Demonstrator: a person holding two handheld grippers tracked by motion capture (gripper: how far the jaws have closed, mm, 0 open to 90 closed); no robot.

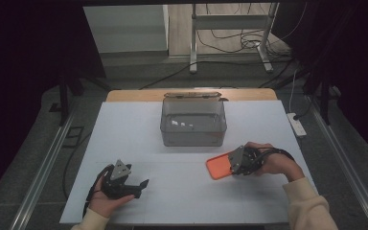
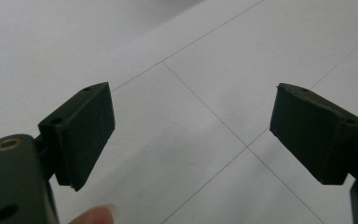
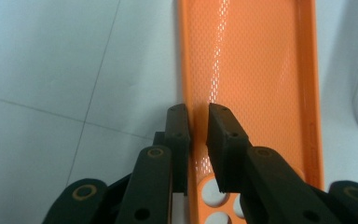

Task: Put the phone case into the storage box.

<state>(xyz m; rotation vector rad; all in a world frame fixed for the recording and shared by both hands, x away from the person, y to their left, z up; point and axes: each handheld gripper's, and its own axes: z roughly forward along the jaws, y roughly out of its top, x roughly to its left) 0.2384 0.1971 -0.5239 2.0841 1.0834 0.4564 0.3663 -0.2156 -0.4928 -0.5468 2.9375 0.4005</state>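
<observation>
The orange lid (image 1: 219, 166) is lying on the desk (image 1: 182, 191) toward its right edge, just in front of the clear plastic box (image 1: 193, 122), which is sitting near the middle of the far edge. The right gripper (image 3: 198, 122) is pinching the lid's raised rim: in the right gripper view one jaw is sitting outside the rim and the other inside it, the two almost together with the thin wall between them. The right hand (image 1: 273, 160) is reaching in from the right edge.

The bite is looking shallow and narrow. Because the jaws are gripping one long side and not the middle, the lid is likely to swing or droop on lifting, and it could be twisting out of the pads. The rim is glossy, so slipping is a real risk if the squeeze is light. A tilted lid could also be catching on the box's near wall on the way over.

The left gripper (image 2: 191, 135) is resting near the front left corner, jaws spread wide over bare desk, holding nothing, too far off to be steadying anything.
</observation>
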